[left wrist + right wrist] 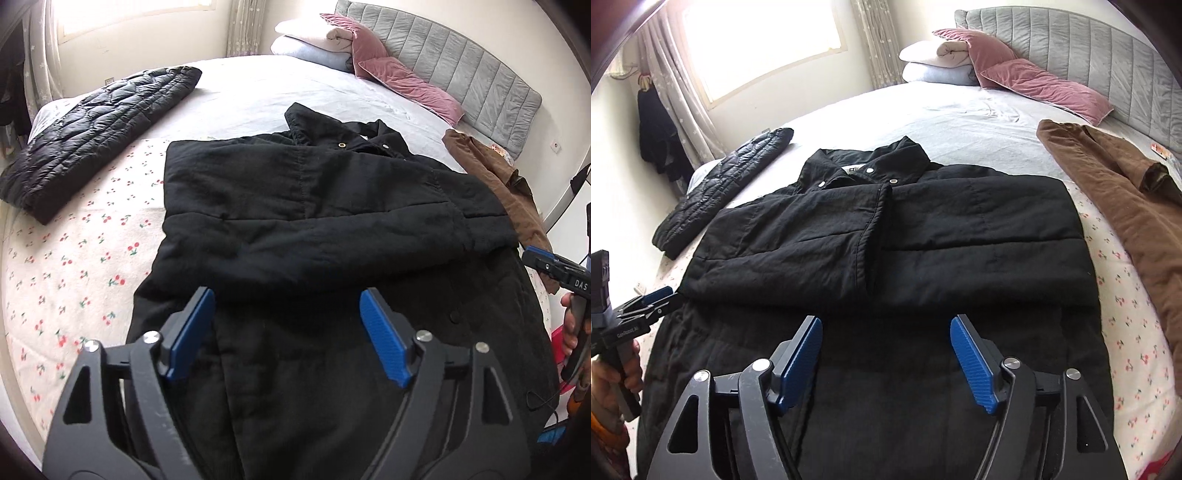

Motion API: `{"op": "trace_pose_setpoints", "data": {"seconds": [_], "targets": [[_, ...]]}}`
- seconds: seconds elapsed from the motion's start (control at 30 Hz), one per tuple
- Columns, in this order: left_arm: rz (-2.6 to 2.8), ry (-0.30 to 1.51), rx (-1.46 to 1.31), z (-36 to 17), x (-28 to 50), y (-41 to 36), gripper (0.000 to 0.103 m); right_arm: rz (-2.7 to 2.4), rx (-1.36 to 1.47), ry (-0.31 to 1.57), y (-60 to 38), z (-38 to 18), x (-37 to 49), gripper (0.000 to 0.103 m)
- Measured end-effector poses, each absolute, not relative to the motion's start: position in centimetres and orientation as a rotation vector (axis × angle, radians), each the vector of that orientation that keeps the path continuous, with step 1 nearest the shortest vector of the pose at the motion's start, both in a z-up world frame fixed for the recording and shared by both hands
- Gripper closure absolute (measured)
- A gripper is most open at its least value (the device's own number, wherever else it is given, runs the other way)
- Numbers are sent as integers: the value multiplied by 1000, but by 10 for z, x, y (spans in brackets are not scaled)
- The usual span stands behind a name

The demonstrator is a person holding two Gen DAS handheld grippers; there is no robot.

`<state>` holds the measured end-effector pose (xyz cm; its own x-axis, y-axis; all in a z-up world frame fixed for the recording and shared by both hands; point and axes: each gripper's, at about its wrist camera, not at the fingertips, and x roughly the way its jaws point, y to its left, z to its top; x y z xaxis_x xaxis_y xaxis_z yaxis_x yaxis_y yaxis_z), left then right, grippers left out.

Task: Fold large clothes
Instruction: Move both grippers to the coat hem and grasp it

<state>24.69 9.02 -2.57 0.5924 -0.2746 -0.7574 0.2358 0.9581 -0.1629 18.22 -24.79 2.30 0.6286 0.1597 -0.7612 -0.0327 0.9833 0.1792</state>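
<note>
- Left claw (287, 314) and right claw (886, 339): both spread wide and released, nothing between the blue pads, each poised above the lower part of the black coat
- Black coat (886, 240): lies flat on the bed (960, 122), collar toward the headboard; both sleeves are laid across the chest, so the sleeve fold appears done, while the long lower body is unfolded nearest the cameras
- Judged remainder: bring the hem up over the folded sleeves, then deal with the next garment
- Brown garment (1115, 206): spread loosely just beside the coat on its right, apparently not yet folded
- Black quilted jacket (92, 136): farther left, lying as a compact folded bundle, seemingly finished
- Containers: none visible; pillows (938, 62) are stacked by the headboard
</note>
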Motion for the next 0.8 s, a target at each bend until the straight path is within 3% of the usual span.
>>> {"op": "trace_pose_setpoints", "data": {"seconds": [0.1,0.4,0.8], "targets": [[-282,934,-12,-10,215,90,8,104,155,889,-263,35,145,25],[-325,1032,-76,8,119,117,7,127,131,929,-309,43,37,22],[-378,1140,-105,-32,47,181,7,132,200,952,-375,14,-74,22]]}}
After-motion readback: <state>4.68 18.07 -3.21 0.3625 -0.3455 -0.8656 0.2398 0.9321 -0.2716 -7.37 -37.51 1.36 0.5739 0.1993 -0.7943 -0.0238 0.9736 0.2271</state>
